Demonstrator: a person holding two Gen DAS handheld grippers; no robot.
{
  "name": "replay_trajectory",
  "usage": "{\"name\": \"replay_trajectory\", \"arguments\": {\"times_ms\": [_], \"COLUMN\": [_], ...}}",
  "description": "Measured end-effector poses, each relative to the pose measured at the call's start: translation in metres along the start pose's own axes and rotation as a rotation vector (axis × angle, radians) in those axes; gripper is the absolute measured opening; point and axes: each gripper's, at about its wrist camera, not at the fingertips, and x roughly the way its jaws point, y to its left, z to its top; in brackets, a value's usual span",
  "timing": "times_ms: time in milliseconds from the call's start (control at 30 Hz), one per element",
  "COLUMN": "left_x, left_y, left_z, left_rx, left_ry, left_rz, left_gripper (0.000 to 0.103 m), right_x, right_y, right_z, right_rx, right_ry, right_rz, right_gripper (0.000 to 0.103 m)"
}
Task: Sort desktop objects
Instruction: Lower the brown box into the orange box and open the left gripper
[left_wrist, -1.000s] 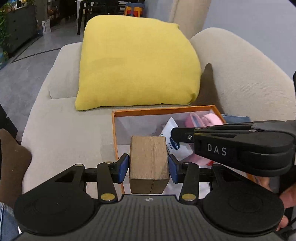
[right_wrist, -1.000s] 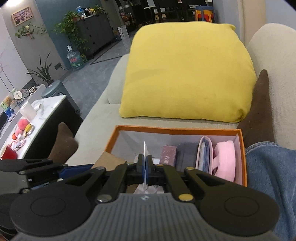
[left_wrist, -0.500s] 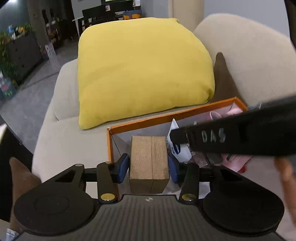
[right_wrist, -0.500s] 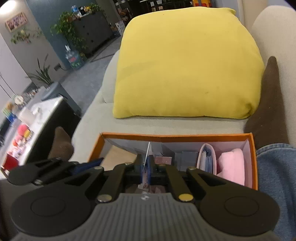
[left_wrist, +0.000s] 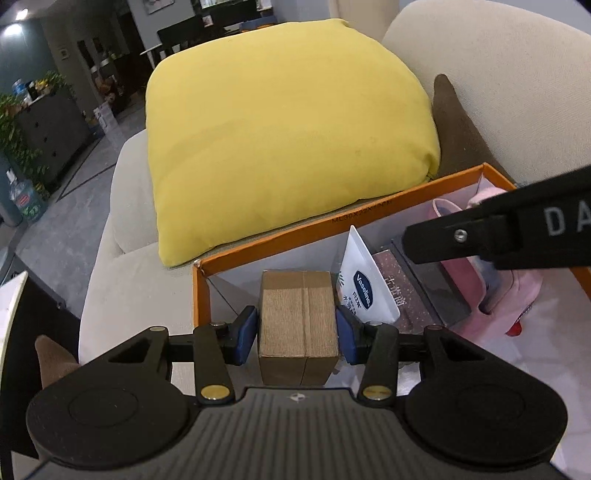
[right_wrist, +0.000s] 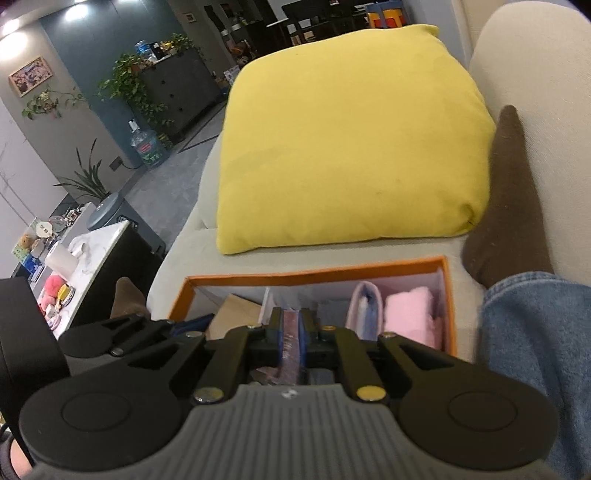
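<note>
Holding a small brown cardboard box between its two blue pads, the left gripper hangs over the near left corner of the orange-rimmed storage box. The pads press on both sides of the little box.

The storage box sits on a beige sofa, just in front of a big yellow cushion. Inside it are a white Vaseline tube standing up beside the cardboard box, a sparkly dark pink flat case, and a soft pink pouch at the right end.

The right gripper reaches in over the middle of the storage box. Its jaws are opening, only a thin gap so far. The dark pink case shows in the gap, but I cannot tell if the pads touch it.

A brown sock and a blue jeans leg lie beside the box.
</note>
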Motion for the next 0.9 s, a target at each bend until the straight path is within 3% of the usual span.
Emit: {"name": "replay_trajectory", "arguments": {"times_ms": [567,667,767,900], "left_x": [0.001,-0.005,-0.006,-0.019], "left_y": [0.002,0.007,0.009,0.016], "left_z": [0.002,0.006,0.009,0.01], "left_rx": [0.08,0.068,0.069,0.047], "left_ry": [0.037,0.043,0.058,0.017], "left_rz": [-0.059,-0.06,-0.061,-0.077], "left_gripper": [0.053,0.062,0.062,0.062], "right_x": [-0.012,-0.012,-0.01,-0.012], "right_y": [-0.004,-0.003,-0.001,0.003], "right_z": [-0.016,-0.017,-0.017,-0.021], "right_rx": [0.003,-0.005,-0.014,-0.037], "right_ry": [-0.003,-0.003,0.001,0.015], "right_rz": [-0.001,0.001,0.007,0.027], "right_gripper": [0.012,0.012,0.012,0.012]}}
